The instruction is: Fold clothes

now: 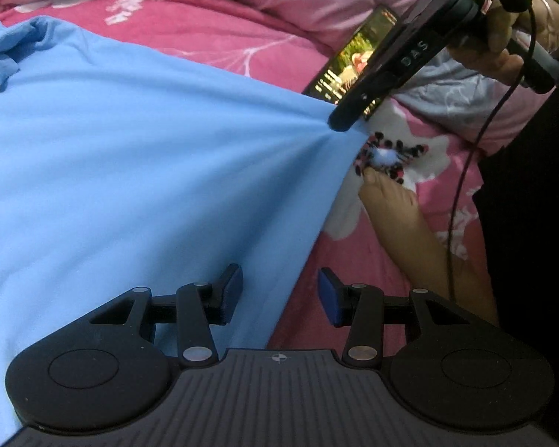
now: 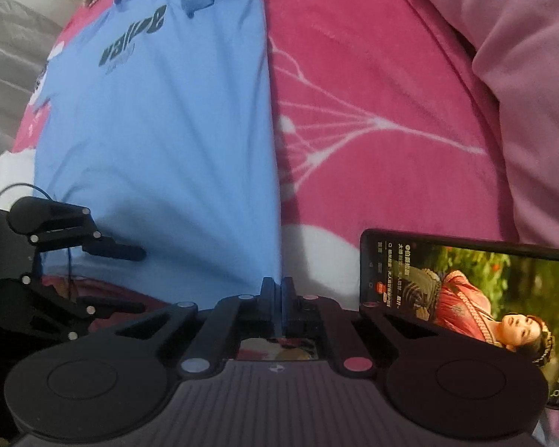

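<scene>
On the bed, seen from your left wrist camera, the blue shirt [image 1: 130, 156] lies spread flat over the pink flowered bedspread [image 1: 212, 33], its bottom hem toward you. Your left hand-held gripper [image 1: 279, 292] hangs just over that hem with its jaws apart; one finger [image 1: 231, 290] is above the shirt's corner, the other above the bedspread, and no cloth is caught between them. Beyond the shirt's far hem corner, your right hand-held gripper [image 1: 341, 121] has come to a point on the cloth, and wrinkles fan out across the shirt from there. A phone [image 1: 357, 59] with a video playing stands just behind it, and a bare foot [image 1: 398, 208] rests on the bedspread beside the shirt's edge.

From your right wrist camera, the shirt [image 2: 160, 130] runs away from you, dark lettering near the collar, its long side edge straight against the bedspread [image 2: 372, 93]. Your right hand-held gripper [image 2: 278, 290] is clenched on the hem corner, a thin line of blue showing between the pads. At the shirt's other hem corner the left hand-held gripper [image 2: 139, 279] is released, one finger over the cloth and one below the hem. The phone [image 2: 466, 298] leans just beside the shirt's near corner.

Folding looks barely begun: the body lies in a single layer, and only one corner is gripped. You have yet to take the second corner, and every fold remains.
</scene>
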### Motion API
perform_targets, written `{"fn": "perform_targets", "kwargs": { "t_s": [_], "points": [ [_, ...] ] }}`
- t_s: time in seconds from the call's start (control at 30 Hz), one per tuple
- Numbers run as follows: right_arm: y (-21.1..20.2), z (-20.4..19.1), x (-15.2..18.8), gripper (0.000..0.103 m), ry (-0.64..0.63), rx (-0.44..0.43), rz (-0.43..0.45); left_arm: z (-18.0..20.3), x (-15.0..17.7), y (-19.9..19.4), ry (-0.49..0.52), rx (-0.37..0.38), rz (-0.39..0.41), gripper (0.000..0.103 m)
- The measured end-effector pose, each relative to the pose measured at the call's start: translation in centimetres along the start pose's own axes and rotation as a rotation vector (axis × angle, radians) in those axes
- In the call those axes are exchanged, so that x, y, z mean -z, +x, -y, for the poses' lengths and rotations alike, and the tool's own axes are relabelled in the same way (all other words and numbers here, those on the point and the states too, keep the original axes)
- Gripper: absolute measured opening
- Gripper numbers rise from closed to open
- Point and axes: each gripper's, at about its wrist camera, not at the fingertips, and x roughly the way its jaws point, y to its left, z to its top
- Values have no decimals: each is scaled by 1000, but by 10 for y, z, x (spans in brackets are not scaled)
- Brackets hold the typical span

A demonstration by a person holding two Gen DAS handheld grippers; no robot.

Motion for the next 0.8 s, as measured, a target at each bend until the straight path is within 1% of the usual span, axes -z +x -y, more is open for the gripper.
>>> {"fn": "perform_targets", "kwargs": {
  "t_s": [0.07,0.13,0.23,0.27,0.37,0.4,0.47,0.53,0.57,0.6,0.67,0.7,0.73,0.8],
  "points": [
    [6,-5,3,6,-33,62,-1,2,2,3,-2,-2,-5,44],
    [3,-12,5,16,-70,119,8,2,4,3,-7,-2,-7,44],
    [-14,-24,8,17,-138,204,59,4,3,-1,-12,10,-9,44],
    [-21,-28,9,17,-158,208,81,4,3,-4,-12,17,-7,44],
    [-31,-42,11,17,-242,141,140,3,-1,-14,-17,35,28,44],
    [-28,-49,10,17,-278,125,152,1,-2,-16,-19,33,33,44],
    [-7,-62,9,17,-333,108,158,-3,-7,-11,-37,3,30,44],
    [19,-65,11,17,-372,123,112,-10,-6,-2,-86,9,3,44],
    [30,-64,13,17,-394,142,69,-14,-4,3,-115,15,-12,44],
    [39,-63,15,17,-416,164,19,-13,-1,2,-113,17,-8,44],
    [32,-65,12,17,-444,156,-28,-10,2,-2,-99,20,2,44],
    [25,-65,5,17,-444,149,-35,-10,3,-6,-101,25,11,44],
    [15,-66,-4,17,-439,142,-7,-13,3,-12,-112,31,29,44],
    [-4,-66,-31,17,-427,129,94,-24,2,-25,-136,27,78,44]
  ]
}}
